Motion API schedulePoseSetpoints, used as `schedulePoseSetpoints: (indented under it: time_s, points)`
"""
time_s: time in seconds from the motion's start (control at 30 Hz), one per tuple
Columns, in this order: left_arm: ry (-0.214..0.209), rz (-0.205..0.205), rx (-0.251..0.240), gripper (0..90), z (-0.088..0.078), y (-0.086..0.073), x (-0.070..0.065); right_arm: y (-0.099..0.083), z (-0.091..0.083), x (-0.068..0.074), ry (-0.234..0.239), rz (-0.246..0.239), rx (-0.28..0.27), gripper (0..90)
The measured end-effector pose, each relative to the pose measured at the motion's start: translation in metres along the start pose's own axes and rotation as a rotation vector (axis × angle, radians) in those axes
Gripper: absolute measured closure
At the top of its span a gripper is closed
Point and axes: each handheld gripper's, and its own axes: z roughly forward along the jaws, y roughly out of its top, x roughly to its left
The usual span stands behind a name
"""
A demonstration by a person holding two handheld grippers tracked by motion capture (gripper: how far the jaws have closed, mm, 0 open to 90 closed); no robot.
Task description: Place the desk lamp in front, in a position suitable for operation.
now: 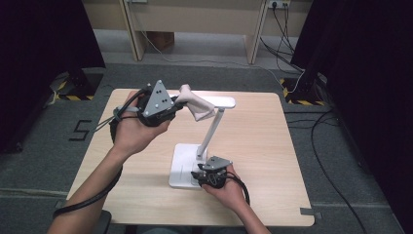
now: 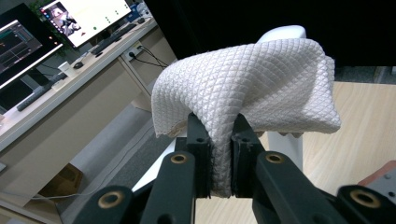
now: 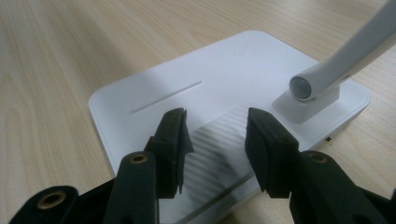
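1. The left tongs [image 1: 176,105] are raised above the far left part of the worktop [image 1: 272,161], held in the person's left hand [image 1: 134,129].
2. In the left gripper view these tongs [image 2: 219,140] are pressed together on a fold of the white quilted cloth [image 2: 252,79], which bulges out above the jaws.
3. In the high view the cloth [image 1: 195,105] hangs bunched at the head of the white desk lamp [image 1: 221,101], touching or just beside the near end of the head; which of the two I cannot tell.
4. The lamp stands near the middle of the worktop: a flat square base [image 1: 182,165], a slanted stem [image 1: 210,131] and a flat head at the top.
5. The right tongs [image 1: 197,175] sit low at the near right corner of the lamp base, held in the person's right hand [image 1: 229,190].
6. In the right gripper view the right tongs [image 3: 217,140] are spread, with nothing pinched between the jaws; they hover just over the ribbed strip [image 3: 219,149] on the base [image 3: 187,84], and whether the tips touch it I cannot tell.
7. The stem's lower end [image 3: 303,86] meets its hinge block at the base's corner, just beside the right jaw.
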Motion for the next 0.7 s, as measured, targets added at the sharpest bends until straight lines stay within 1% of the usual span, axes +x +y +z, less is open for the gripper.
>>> schedulePoseSetpoints:
  time_s: [0.03, 0.3, 0.7]
  points:
    - [-0.008, 0.0, 0.001, 80.9, 0.001, 0.0, -0.001, 0.0, 0.0, 0.0, 0.0, -0.001, 0.0, 58.2]
    - [-0.022, -0.011, 0.002, 80.9, 0.005, 0.004, -0.003, 0.0, 0.0, 0.0, 0.001, -0.001, 0.0, 58.2]
    - [-0.053, 0.003, -0.005, 80.9, 0.007, 0.009, -0.015, 0.0, 0.0, 0.0, 0.004, 0.002, 0.002, 58.3]
